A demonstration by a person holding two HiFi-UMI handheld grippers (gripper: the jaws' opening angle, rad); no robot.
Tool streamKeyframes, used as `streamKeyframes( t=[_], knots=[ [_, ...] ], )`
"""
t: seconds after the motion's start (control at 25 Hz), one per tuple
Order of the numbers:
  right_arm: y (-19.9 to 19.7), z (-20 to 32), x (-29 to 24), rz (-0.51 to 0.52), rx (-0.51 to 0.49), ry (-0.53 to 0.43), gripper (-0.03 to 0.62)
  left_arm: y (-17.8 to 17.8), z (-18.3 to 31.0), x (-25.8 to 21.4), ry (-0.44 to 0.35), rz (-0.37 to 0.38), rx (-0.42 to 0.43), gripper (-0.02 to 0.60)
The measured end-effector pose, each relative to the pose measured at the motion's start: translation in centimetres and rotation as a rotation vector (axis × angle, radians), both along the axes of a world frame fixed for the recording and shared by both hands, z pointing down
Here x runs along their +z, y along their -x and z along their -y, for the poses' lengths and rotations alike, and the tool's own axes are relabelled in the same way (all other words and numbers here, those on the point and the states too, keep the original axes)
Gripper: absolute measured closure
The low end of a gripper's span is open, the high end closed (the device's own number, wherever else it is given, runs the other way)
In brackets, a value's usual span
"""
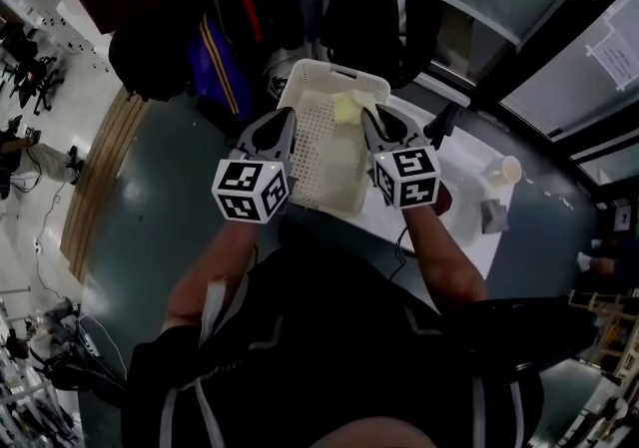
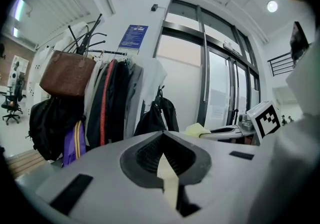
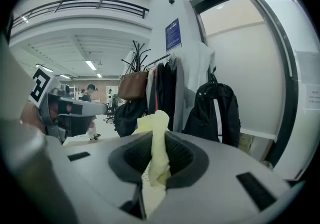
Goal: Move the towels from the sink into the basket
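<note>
Yellow towel [image 3: 159,128] pinched in the right hand-held gripper [image 1: 374,122], poking up past its jaws, at the basket [image 1: 319,157] rim

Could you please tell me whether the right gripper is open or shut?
Shut: the right gripper has its jaws pinched on a crumpled pale yellow towel, which sticks up between them in the right gripper view.

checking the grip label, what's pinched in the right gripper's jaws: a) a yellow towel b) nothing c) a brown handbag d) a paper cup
a: the right gripper has its jaws closed on a yellow towel that sticks up between them.
</note>
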State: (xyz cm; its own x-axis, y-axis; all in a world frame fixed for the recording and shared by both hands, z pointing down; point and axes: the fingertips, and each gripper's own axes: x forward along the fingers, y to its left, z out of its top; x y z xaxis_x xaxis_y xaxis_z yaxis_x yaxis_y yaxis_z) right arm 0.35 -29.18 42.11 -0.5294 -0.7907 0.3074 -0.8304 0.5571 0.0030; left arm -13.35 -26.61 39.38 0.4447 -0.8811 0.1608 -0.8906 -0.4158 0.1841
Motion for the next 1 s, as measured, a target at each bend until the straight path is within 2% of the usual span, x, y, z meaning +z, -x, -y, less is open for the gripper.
streamKeyframes(
  t=[0.2,0.44,0.6,0.8,1.0],
  knots=[
    [3.0,3.4,1.5,0.023,0.008,0.061,0.531,3.2,2.3,0.3,-0.004,-0.008,-0.033,0.58],
    [5.9,6.9,4.9,-0.006,0.025,0.151,0.531,5.6,5.0,2.8,0.062,-0.011,-0.013,0.58],
    [6.9,9.4,8.1,0.033,0.082,0.244,0.53,8.0,7.0,5.0,0.111,-0.049,-0.052,0.58],
    [7.9,11.5,12.5,-0.01,0.123,0.332,0.53,8.8,8.6,8.0,0.17,-0.026,-0.014,0.58],
    [8.8,12.8,16.9,-0.066,0.144,0.42,0.53,9.4,10.0,10.8,0.239,-0.036,0.008,0.58]
  ],
)
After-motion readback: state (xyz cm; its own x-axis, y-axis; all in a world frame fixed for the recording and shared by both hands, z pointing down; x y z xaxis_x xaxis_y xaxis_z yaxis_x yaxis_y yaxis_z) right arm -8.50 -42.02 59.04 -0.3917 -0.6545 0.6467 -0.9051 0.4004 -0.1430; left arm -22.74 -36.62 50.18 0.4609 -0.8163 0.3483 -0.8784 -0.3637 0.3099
